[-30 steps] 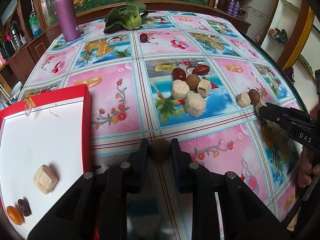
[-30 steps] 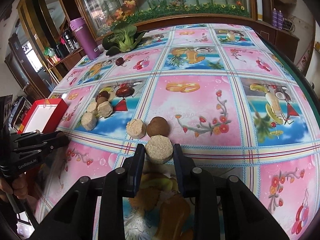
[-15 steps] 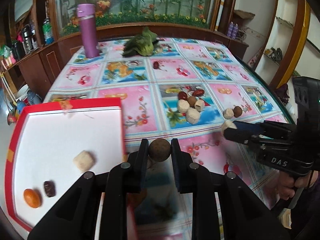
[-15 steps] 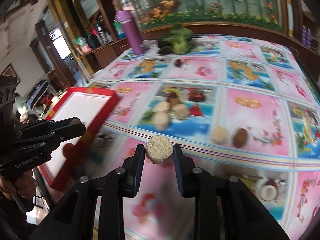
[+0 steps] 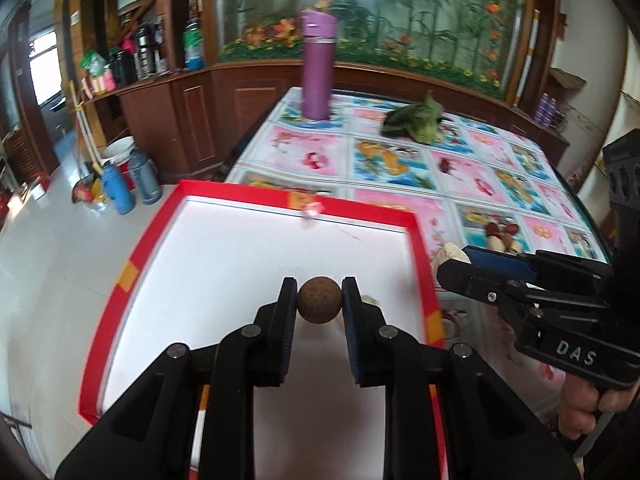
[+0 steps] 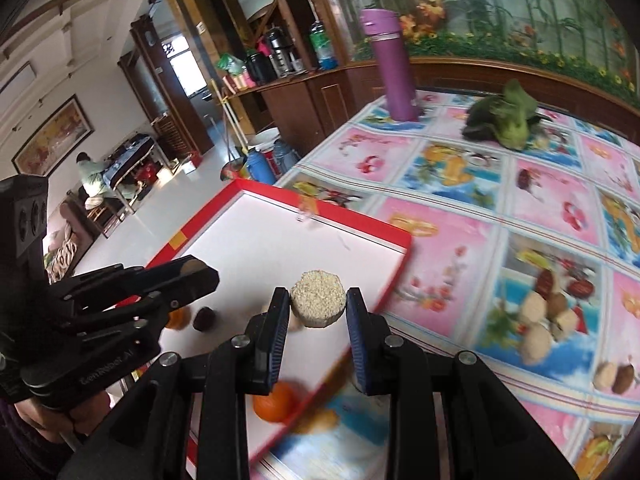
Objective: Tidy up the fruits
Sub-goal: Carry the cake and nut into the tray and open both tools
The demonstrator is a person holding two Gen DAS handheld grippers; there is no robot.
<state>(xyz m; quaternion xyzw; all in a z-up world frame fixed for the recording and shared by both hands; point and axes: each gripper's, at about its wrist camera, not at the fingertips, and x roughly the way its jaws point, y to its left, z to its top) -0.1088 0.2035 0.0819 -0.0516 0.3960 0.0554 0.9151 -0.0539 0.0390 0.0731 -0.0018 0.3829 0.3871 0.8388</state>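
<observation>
While the left gripper (image 5: 319,305) hangs over the red-rimmed white tray (image 5: 132,276), its fingers (image 5: 285,312) clamp a brown round fruit (image 5: 320,300). The right gripper (image 6: 318,307) grips a pale grainy cake (image 6: 318,298) above the same tray, near an orange (image 6: 276,402); more pieces lie on the worktop (image 6: 440,280).

Tray (image 5: 420,248) sits at counter (image 6: 452,280) left edge. Bottle (image 6: 390,64) stands at far left corner, leafy vegetable (image 6: 508,124) to its right. Fruit cluster (image 6: 548,312) lies right of tray. 2 pieces (image 6: 614,376) lie nearer.
</observation>
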